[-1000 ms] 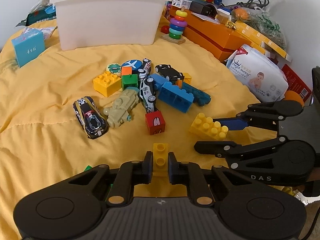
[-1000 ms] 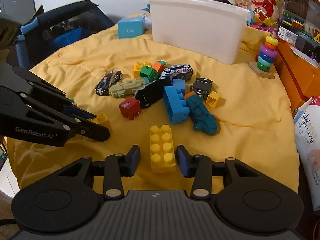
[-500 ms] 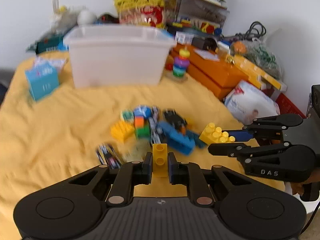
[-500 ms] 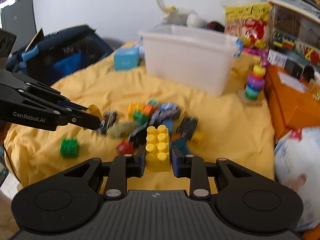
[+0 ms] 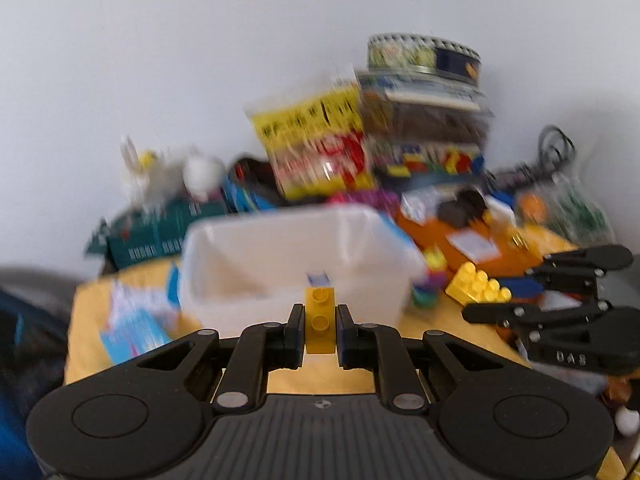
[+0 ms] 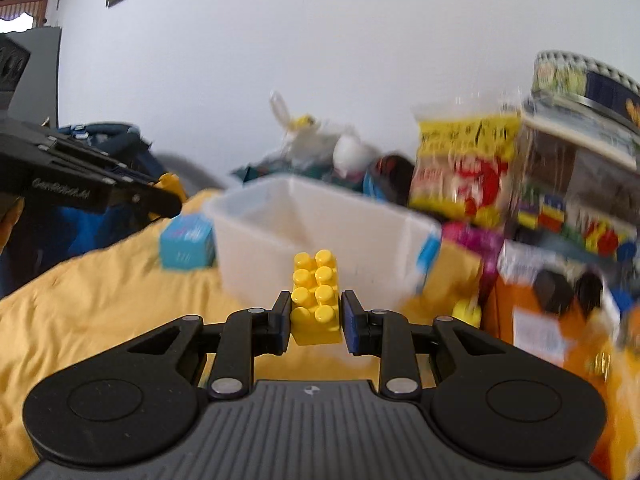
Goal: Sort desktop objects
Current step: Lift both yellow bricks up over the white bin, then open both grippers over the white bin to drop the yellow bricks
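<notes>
Holding left: my left gripper (image 5: 319, 326), jaws clamped on small yellow brick (image 5: 319, 320).
Holding right: my right gripper (image 6: 315, 316), jaws clamped on large yellow brick (image 6: 315, 300).
Ahead: white bin (image 5: 296, 264), on yellow-covered surface; both views blurred.

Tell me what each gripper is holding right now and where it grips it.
The left gripper holds a small yellow brick by its two long sides. The right gripper holds a larger yellow brick by the sides of its near end.
</notes>
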`<state>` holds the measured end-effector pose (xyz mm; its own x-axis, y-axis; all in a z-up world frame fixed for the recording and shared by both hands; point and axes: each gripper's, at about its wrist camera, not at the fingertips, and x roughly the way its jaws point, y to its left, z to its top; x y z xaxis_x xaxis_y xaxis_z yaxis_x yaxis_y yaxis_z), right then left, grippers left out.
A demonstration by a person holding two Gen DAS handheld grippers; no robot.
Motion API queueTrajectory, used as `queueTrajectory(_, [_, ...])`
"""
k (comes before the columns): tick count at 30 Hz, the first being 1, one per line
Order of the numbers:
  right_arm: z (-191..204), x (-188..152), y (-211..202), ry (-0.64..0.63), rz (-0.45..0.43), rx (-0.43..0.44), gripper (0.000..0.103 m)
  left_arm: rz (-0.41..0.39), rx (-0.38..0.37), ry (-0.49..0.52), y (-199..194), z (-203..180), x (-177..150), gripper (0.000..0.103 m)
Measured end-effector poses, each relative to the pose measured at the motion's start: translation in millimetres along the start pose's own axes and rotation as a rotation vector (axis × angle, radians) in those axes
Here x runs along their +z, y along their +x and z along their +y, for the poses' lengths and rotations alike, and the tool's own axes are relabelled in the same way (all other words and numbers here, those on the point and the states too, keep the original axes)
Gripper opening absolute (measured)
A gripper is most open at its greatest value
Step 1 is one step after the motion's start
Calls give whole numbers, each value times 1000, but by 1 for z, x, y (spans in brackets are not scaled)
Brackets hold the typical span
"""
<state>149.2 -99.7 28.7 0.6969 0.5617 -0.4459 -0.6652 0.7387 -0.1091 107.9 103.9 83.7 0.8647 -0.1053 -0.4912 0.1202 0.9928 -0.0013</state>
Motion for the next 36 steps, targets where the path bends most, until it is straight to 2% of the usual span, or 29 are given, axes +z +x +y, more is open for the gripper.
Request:
queueTrajectory(4, [-11, 35, 25, 33, -23, 2, 29, -38, 42, -18, 26, 17, 38, 18])
queueTrajectory(6, [-15, 51, 39, 43, -36, 2, 29, -25, 53, -50, 44, 26, 54, 18])
queueTrajectory(9, [-21, 68, 60, 74, -45, -18, 29, -11, 87, -32, 69, 32, 68, 18])
queueTrajectory(13, [-28, 85, 103, 139, 7, -90, 29, 35, 131, -44, 109, 38, 77, 18])
queueTrajectory(14, [-28, 83, 111, 145, 25, -110, 32, 49, 147, -51, 118, 38, 76, 19])
queueTrajectory(16, [-25, 76, 125, 137, 66, -124, 45, 100, 160, -57, 134, 39, 70, 30])
queueTrajectory(17, [-24, 70, 128, 127, 85, -126, 47, 113, 158, -61, 136, 38, 66, 35])
queueTrajectory(19, [-21, 60, 121, 120, 90, -119, 47, 105, 139, -59, 130, 34, 58, 41])
queueTrajectory(20, [-20, 54, 116, 116, 85, -111, 47, 94, 125, -54, 125, 33, 55, 50])
queueTrajectory(21, [-18, 51, 111, 108, 86, -105, 48, 86, 115, -46, 119, 30, 52, 55])
queueTrajectory(25, [-12, 38, 84, 91, 63, -77, 52, 50, 53, 2, 81, 15, 32, 56])
queueTrajectory(28, [-5, 21, 63, 105, 55, -36, 59, 53, 28, 16, 59, 6, 13, 61])
queueTrajectory(33, [11, -22, 33, 145, 115, 43, 60, 75, 18, -40, 18, -7, -42, 64])
queueTrajectory(36, [21, -45, 15, 173, 144, 87, 60, 141, 4, -52, 3, -20, -79, 64])
